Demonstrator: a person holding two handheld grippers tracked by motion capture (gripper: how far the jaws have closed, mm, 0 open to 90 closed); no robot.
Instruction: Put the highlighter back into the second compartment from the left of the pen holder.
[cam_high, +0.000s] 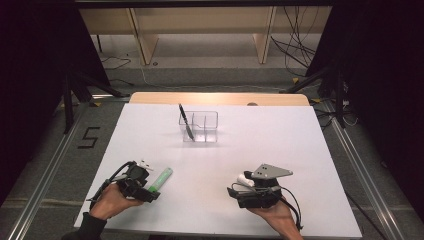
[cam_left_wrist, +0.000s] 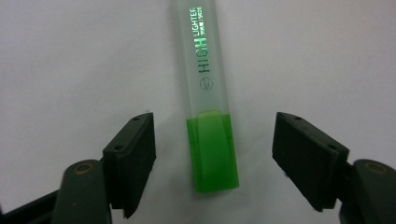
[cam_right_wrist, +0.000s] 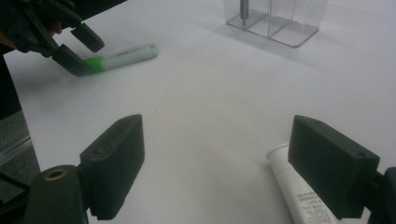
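A green highlighter (cam_high: 161, 179) with a frosted clear body lies flat on the white table (cam_high: 260, 145) at the front left. Its green cap end (cam_left_wrist: 212, 156) sits between the jaws of my left gripper (cam_high: 150, 191), which stand open with a gap on each side (cam_left_wrist: 212, 161). At the front right, my right gripper (cam_high: 239, 185) is open (cam_right_wrist: 215, 158) with bare table between its jaws. A small white tube (cam_right_wrist: 294, 189) lies just beside its right jaw, partly hidden behind it (cam_high: 245, 177). The right gripper view also takes in the left gripper (cam_right_wrist: 77, 49) at the highlighter (cam_right_wrist: 123, 56).
A clear divided organiser (cam_high: 202, 126) stands at the middle back of the table, with a black pen (cam_high: 185, 121) leaning in its left compartment (cam_right_wrist: 280, 21). The table's front edge runs close behind both hands. Dark stands and cables flank the table on the floor.
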